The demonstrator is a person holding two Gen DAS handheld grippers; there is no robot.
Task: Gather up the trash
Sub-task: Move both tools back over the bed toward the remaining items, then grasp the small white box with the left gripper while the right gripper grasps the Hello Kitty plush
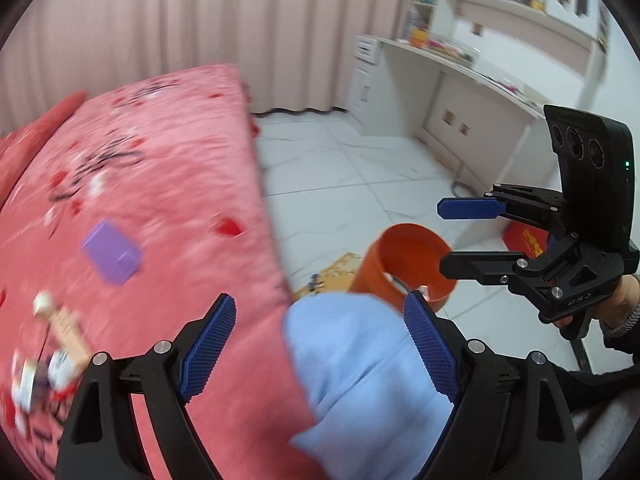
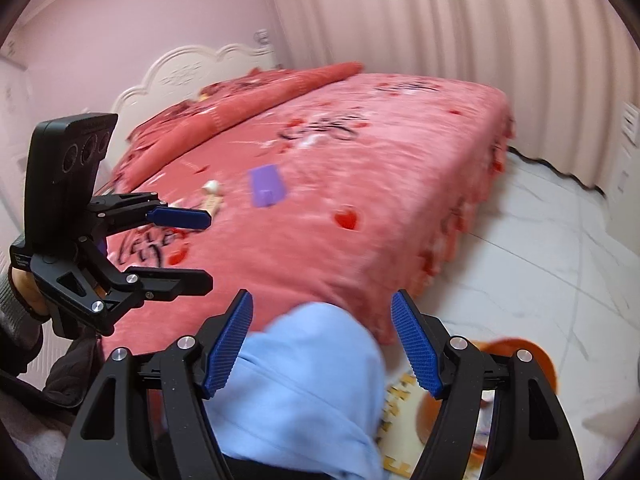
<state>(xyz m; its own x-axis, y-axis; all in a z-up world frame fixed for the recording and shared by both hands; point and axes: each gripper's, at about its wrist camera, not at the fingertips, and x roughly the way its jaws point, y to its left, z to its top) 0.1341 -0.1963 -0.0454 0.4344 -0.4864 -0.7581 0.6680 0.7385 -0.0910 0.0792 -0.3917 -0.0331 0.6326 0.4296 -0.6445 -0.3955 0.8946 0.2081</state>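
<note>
On the pink bedspread [image 1: 168, 168] lie a purple box [image 1: 112, 256] [image 2: 267, 187], a tan wrapper with a white knob [image 1: 60, 320] [image 2: 211, 196] and blurred small scraps [image 1: 36, 380]. An orange bin [image 1: 404, 264] [image 2: 532, 360] stands on the floor beside the bed. My left gripper [image 1: 320, 304] [image 2: 209, 249] hangs open over the bed's edge, holding nothing. My right gripper [image 2: 323, 298] [image 1: 440, 238] is open and empty too, its tips above the bin's rim. A person's knee in light blue trousers [image 1: 360, 380] [image 2: 304, 380] sits below both.
White tiled floor [image 1: 340, 168] runs right of the bed. A yellow patterned mat [image 1: 340, 272] and a red box [image 1: 524, 240] lie near the bin. A white desk with shelves [image 1: 460, 80] stands at the back right, a pink curtain [image 1: 200, 20] behind, a white headboard [image 2: 180, 72] far left.
</note>
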